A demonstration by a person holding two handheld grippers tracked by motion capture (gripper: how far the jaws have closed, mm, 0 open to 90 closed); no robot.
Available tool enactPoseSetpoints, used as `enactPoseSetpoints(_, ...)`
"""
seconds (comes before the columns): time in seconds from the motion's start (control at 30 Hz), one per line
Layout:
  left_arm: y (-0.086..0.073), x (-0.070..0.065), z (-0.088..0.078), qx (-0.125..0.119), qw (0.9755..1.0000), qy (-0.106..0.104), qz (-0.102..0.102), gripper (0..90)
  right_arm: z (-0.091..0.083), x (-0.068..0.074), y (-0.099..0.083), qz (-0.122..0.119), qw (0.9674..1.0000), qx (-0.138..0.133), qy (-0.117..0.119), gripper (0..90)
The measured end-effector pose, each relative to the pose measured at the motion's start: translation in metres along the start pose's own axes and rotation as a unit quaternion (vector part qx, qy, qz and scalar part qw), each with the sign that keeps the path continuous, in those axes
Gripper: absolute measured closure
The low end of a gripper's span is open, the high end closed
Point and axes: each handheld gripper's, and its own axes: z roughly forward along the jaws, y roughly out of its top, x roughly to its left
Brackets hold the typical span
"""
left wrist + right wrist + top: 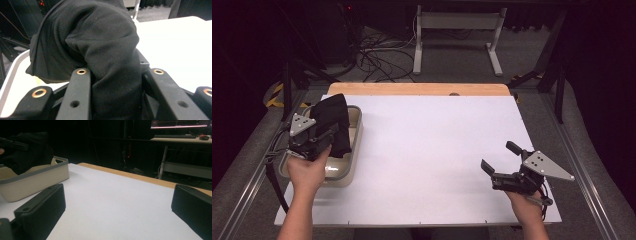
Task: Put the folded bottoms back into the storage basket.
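Left gripper (328, 134), jaws clamped on a bunched black cloth (333, 122) that hangs over the beige rectangular plastic bin (355, 134), the cloth apparently not yet lowered and released; right gripper (501, 159) rests wide open and empty on the white tabletop (427, 150), well apart.
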Motion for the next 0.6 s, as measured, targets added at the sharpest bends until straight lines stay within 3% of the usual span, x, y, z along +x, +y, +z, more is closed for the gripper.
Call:
enactPoseSetpoints(0.17,-0.001,0.006,0.008,0.024,0.9995,-0.021,0.006,68.4,0.0,0.0,0.0,-0.001,1.0,0.001,0.0,0.0)
enactPoseSetpoints(0.27,-0.002,0.008,0.013,0.037,0.9991,-0.018,0.014,68.3,0.0,0.0,0.0,-0.002,1.0,0.001,0.001,0.0)
enactPoseSetpoints(0.6,-0.004,0.017,0.025,0.075,0.9968,-0.028,-0.003,68.4,0.001,0.001,0.0,-0.004,1.0,0.003,0.002,0.0)
